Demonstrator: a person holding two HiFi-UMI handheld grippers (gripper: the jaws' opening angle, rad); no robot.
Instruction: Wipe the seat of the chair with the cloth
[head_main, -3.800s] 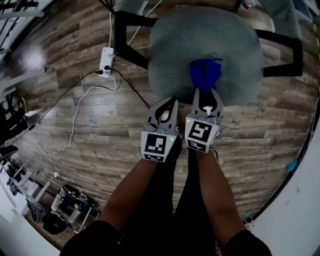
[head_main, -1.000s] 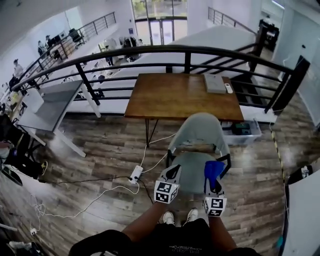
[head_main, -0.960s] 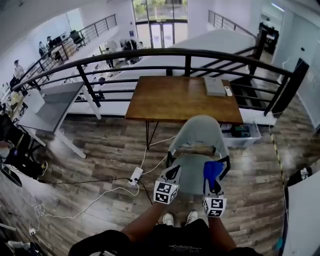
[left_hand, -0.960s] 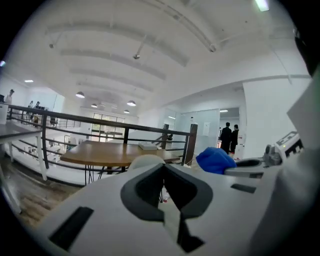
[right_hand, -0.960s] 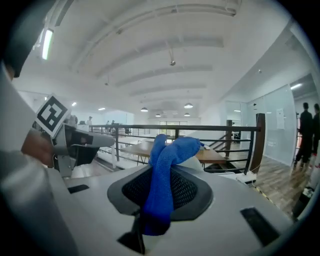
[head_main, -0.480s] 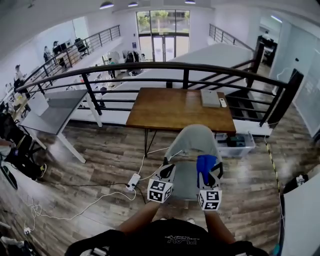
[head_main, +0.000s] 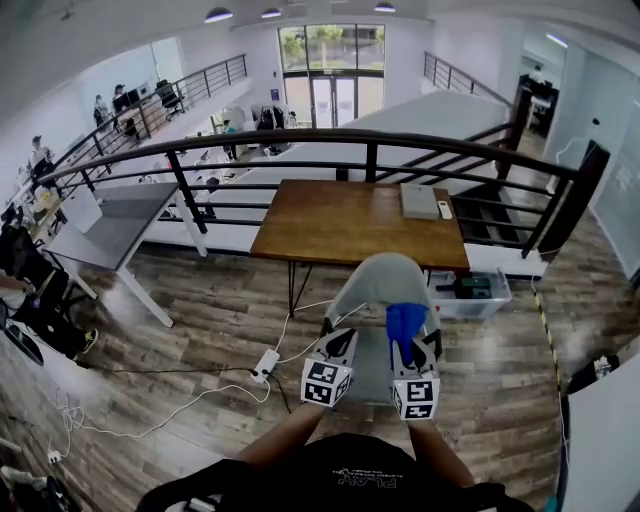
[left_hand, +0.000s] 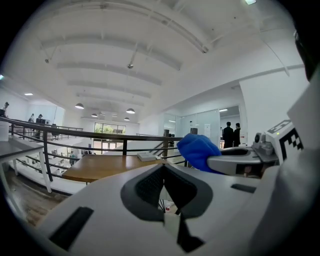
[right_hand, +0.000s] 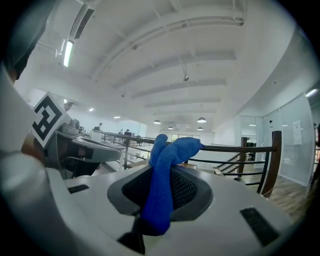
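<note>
1. right gripper (head_main: 412, 345) has its jaws clamped on the blue cloth (head_main: 404, 320), and the cloth's free end sticks up and folds over past the tips
2. in the right gripper view the cloth runs straight down the middle between the two dark pads, squeezed from both sides
3. left gripper (head_main: 338, 347) is pressed shut with nothing in it, its pads meeting in a closed v
4. the two grippers sit side by side, left just beside right, both held out in front of the person
5. in the head view the cloth shows over the grey chair (head_main: 385, 282), against the lower part of its back, with the seat (head_main: 372, 368) between the grippers
6. beyond the chair stands a wooden desk (head_main: 350, 222), and behind it a black railing (head_main: 300, 137)
</note>
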